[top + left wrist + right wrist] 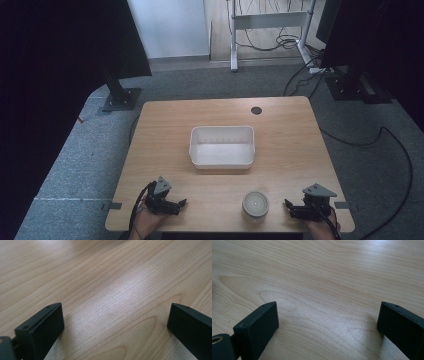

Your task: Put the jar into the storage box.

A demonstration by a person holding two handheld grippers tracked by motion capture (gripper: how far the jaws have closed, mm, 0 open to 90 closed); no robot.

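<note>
Both grippers sat at the bench's point(165, 120) near edge, left gripper point(181, 203) and right gripper point(288, 206) spread wide with nothing between, round container point(255, 205) between them.

The black two-jaw left gripper point(182, 202) and the black two-jaw right gripper point(287, 205) lie low near the person, jaws wide apart, holding nothing, tips pointing toward each other.

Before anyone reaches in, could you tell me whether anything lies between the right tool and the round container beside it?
Nothing visible: bare table separates the right tool from the round container.
</note>
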